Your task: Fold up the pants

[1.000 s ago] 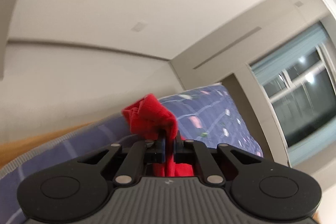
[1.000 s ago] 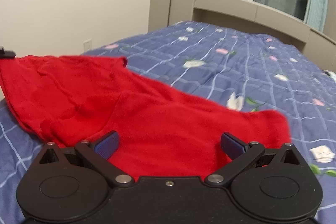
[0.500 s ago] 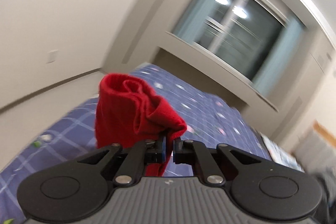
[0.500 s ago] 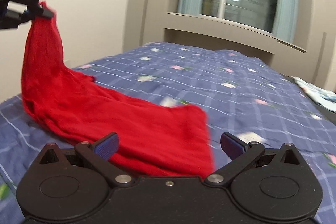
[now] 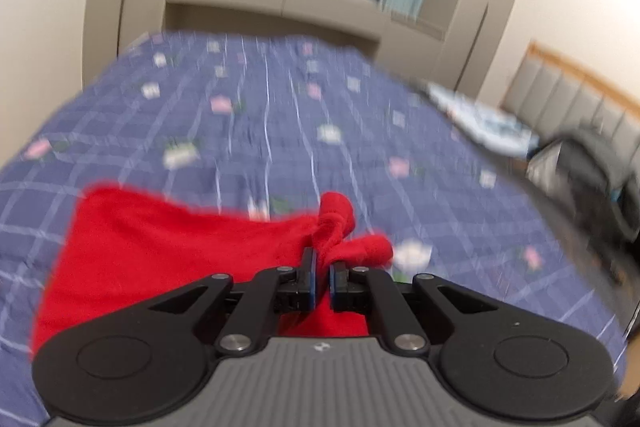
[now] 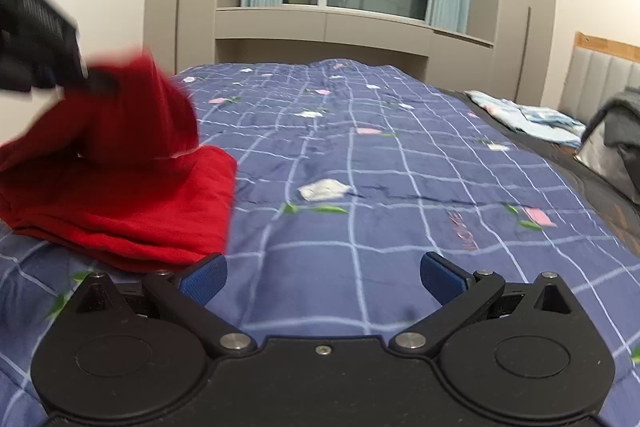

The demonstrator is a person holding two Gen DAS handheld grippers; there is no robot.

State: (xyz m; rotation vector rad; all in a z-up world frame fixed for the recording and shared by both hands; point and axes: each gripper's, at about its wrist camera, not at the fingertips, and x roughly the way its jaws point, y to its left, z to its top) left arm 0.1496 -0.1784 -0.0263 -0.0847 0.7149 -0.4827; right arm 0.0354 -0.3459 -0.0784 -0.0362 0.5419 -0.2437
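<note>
You have swung the pinched end over: your left gripper (image 5: 322,281) fingers clamp the pants (image 6: 120,195), doubling them at nine o'clock on the bed (image 6: 400,187); right gripper (image 6: 322,277) fingers spread, empty.

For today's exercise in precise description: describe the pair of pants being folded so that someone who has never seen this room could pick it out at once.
Start at the big bed under the window, covered by a blue checked quilt with small flowers. At its near left corner lies a pair of red pants, partly doubled over, one end pinched in the left gripper. It is the only plain red thing; the other fabrics, heaped at the far right, are pale or grey.
</note>
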